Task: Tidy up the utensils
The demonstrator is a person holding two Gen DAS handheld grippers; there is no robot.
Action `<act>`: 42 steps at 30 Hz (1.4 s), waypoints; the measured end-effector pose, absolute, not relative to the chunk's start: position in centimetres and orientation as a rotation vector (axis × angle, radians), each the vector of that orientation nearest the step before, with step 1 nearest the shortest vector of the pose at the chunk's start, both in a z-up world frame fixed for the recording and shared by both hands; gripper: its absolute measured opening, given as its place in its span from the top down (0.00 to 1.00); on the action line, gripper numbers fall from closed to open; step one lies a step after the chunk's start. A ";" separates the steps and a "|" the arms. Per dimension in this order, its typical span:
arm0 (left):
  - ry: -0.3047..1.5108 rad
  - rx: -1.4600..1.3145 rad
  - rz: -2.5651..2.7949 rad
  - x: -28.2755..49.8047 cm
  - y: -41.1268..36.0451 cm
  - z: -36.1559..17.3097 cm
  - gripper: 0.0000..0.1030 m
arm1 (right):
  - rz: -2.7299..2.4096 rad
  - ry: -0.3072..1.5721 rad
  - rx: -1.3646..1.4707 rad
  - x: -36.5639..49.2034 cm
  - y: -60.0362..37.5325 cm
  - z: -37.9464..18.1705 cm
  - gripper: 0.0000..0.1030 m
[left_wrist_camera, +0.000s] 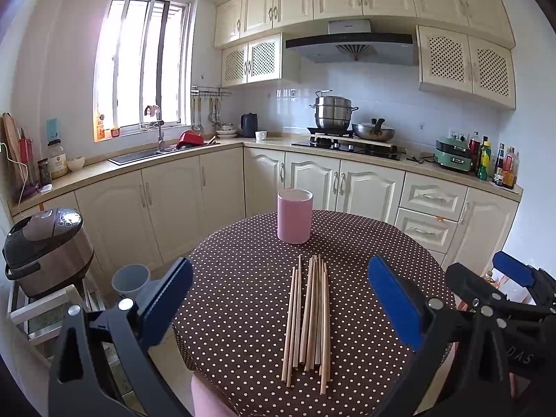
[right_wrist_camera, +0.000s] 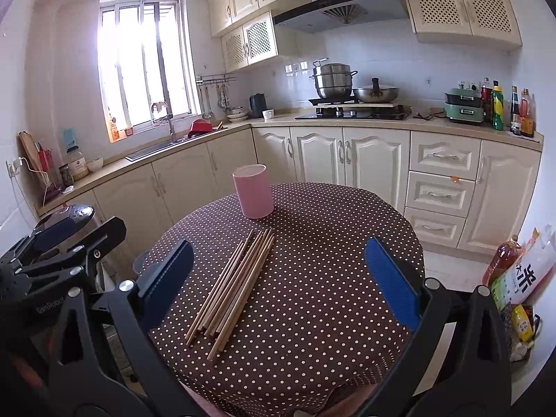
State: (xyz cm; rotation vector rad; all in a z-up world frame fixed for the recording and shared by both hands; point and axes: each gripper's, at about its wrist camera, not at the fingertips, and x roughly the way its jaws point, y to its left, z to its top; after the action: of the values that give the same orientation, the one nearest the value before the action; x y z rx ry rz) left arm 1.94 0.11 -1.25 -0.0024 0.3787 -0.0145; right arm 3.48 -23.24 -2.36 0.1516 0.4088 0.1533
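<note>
While chopsticks [left_wrist_camera: 307, 316] lie untouched, both grippers' fingers [left_wrist_camera: 166, 288] [right_wrist_camera: 391, 278] gape wide, empty.

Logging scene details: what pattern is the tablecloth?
Brown with white polka dots, clearest in the right wrist view.

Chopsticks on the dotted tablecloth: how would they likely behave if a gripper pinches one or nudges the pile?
The chopsticks look thin, stiff and wooden, so probably light and rigid. They lie loose and side by side, so a nudge would likely scatter or roll them. Being slim and flat on the tablecloth, one may slip between the pads or bring neighbours along.
</note>
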 end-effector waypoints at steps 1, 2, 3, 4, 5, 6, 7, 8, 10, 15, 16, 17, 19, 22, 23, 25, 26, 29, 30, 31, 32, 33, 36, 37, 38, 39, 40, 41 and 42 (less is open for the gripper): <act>0.379 -0.003 -0.015 1.9 0.1 -1.3 0.04 | 0.155 0.411 0.155 3.5 -23.3 -2.4 0.06; 0.379 -0.002 -0.015 1.9 0.1 -1.3 0.04 | 0.157 0.413 0.157 3.5 -23.3 -2.5 0.06; 0.381 -0.003 -0.015 1.9 0.1 -1.3 0.04 | 0.159 0.416 0.160 3.5 -23.4 -2.5 0.06; 0.381 -0.002 -0.015 1.9 0.1 -1.3 0.04 | 0.160 0.417 0.161 3.6 -23.5 -2.6 0.06; 0.381 -0.003 -0.015 1.9 0.1 -1.3 0.04 | 0.161 0.419 0.163 3.6 -23.6 -2.6 0.06; 0.381 -0.004 -0.014 1.8 0.0 -1.4 0.04 | 0.161 0.419 0.164 3.5 -23.6 -2.6 0.06; 0.380 -0.005 -0.014 1.8 0.0 -1.3 0.04 | 0.161 0.420 0.165 3.5 -23.6 -2.7 0.06; 0.380 -0.006 -0.014 1.7 0.0 -1.4 0.04 | 0.162 0.421 0.166 3.5 -23.6 -2.7 0.06; 0.381 -0.008 -0.015 1.6 0.0 -1.4 0.04 | 0.164 0.424 0.167 3.5 -23.6 -2.8 0.06; 0.391 -0.010 -0.017 1.6 -0.1 -1.5 0.04 | 0.167 0.434 0.175 3.5 -23.6 -2.9 0.06; 0.392 -0.010 -0.017 1.6 -0.1 -1.5 0.04 | 0.166 0.436 0.176 3.5 -23.6 -2.9 0.06; 0.393 -0.011 -0.017 1.6 0.0 -1.5 0.04 | 0.166 0.437 0.177 3.5 -23.5 -2.9 0.06; 0.399 -0.015 -0.018 1.6 0.0 -1.6 0.04 | 0.159 0.443 0.176 3.5 -23.4 -3.0 0.06; 0.410 -0.013 -0.017 1.8 0.1 -1.7 0.04 | 0.145 0.464 0.188 3.8 -23.4 -3.2 0.06; 0.413 -0.013 -0.018 1.9 0.1 -1.7 0.04 | 0.142 0.472 0.200 4.0 -23.5 -3.3 0.06; 0.429 -0.015 -0.025 2.2 0.2 -1.9 0.04 | 0.126 0.492 0.212 4.4 -23.5 -3.6 0.06; 0.443 -0.016 -0.029 2.6 0.3 -2.1 0.04 | 0.117 0.507 0.212 4.7 -23.5 -3.9 0.06; 0.501 -0.017 -0.017 3.9 0.7 -2.8 0.04 | 0.100 0.549 0.207 5.6 -23.3 -4.4 0.06; 0.523 -0.029 -0.013 4.4 1.1 -3.1 0.04 | 0.098 0.558 0.207 5.8 -23.3 -4.6 0.06; 0.539 -0.042 -0.012 4.8 1.4 -3.4 0.04 | 0.097 0.567 0.209 6.0 -23.3 -4.8 0.06; 0.555 -0.054 -0.012 5.3 1.8 -3.7 0.04 | 0.096 0.574 0.214 6.2 -23.3 -4.9 0.06; 0.574 -0.062 -0.009 5.9 2.2 -4.1 0.04 | 0.093 0.581 0.223 6.6 -23.4 -5.2 0.06; 0.615 -0.054 0.019 7.4 2.9 -5.2 0.04 | 0.073 0.612 0.250 7.7 -23.6 -6.0 0.06; 0.637 -0.051 0.020 8.1 3.2 -5.8 0.04 | 0.070 0.627 0.266 8.1 -23.7 -6.4 0.06; 0.650 -0.054 0.015 8.6 3.4 -6.1 0.04 | 0.069 0.643 0.285 8.6 -23.8 -6.9 0.06; 0.666 -0.062 0.007 9.1 3.7 -6.5 0.04 | 0.067 0.657 0.299 9.0 -23.9 -7.2 0.06; 0.678 -0.067 0.002 9.6 3.9 -6.9 0.04 | 0.060 0.674 0.314 9.4 -24.0 -7.7 0.06; 0.687 -0.069 -0.001 10.0 4.0 -7.2 0.04 | 0.049 0.694 0.328 10.0 -24.1 -8.3 0.06; 0.693 -0.061 -0.005 10.5 4.0 -7.5 0.04 | 0.044 0.705 0.334 10.4 -24.1 -8.6 0.06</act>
State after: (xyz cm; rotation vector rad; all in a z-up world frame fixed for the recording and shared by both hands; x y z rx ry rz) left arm 10.49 4.03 -7.54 -0.0610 0.6929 -0.0049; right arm 10.40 -24.13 -8.62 0.3342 0.7051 0.0442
